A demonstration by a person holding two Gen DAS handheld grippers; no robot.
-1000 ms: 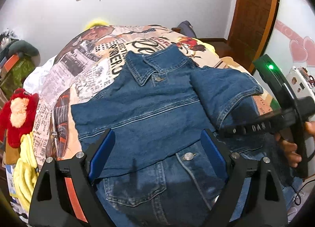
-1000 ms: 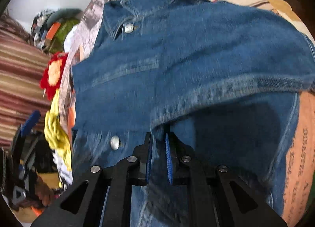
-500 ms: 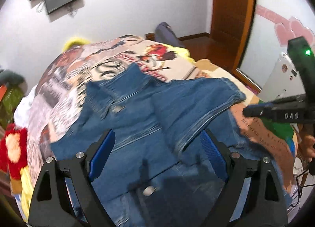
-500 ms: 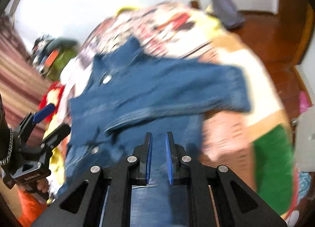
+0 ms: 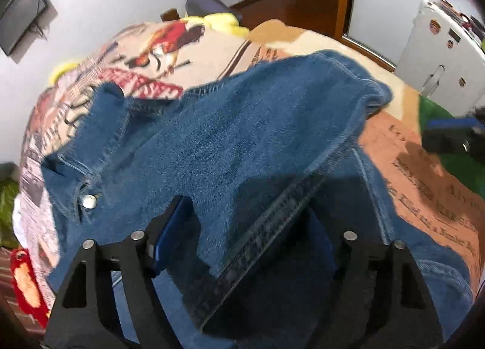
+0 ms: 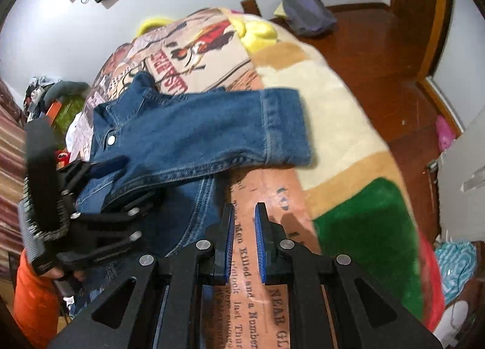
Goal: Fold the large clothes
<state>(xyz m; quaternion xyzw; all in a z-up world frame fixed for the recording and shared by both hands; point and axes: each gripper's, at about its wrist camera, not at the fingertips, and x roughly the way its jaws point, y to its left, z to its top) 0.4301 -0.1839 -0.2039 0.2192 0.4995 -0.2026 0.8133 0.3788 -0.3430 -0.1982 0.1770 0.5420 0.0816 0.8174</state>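
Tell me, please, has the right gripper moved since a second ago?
Yes. The right gripper has drawn back off the denim jacket and now hangs over the blanket.

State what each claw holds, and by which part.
Nothing is clamped. The right claw is empty above the blanket. The left claw stands wide open, with the seamed edge of the sleeve draped between its jaws.

Bare blanket (image 6: 333, 124) right of jacket (image 6: 194, 134); left gripper (image 6: 121, 179) crowds its left.
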